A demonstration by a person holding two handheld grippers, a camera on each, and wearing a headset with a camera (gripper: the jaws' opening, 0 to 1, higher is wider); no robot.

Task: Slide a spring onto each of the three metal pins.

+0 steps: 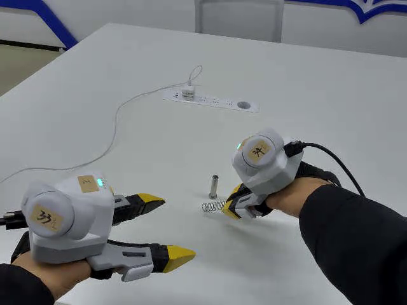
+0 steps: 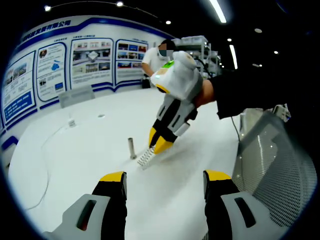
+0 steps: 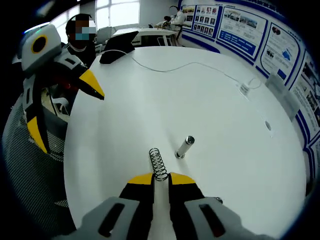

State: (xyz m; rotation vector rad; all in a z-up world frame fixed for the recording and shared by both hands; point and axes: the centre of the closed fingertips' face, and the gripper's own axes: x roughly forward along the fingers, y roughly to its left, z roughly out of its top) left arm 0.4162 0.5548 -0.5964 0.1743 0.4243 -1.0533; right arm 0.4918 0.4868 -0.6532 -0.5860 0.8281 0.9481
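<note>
Left gripper [image 1: 173,229] spread wide, yellow-tipped.
Right gripper [image 1: 230,208] clamped on coiled wire spring [image 1: 213,206], lying beside upright smooth metal pin [image 1: 213,186].

A short steel pin [image 1: 213,186] stands upright on the white tabletop [image 1: 318,95], with a coiled wire spring [image 1: 212,206] lying just in front of it, one end pinched in the right gripper [image 1: 230,208]. The left gripper [image 1: 170,230] is well to the left, nearer the person. A white power strip [image 1: 210,100] lies far behind the pin, its thin cable [image 1: 115,127] trailing leftward.
</note>
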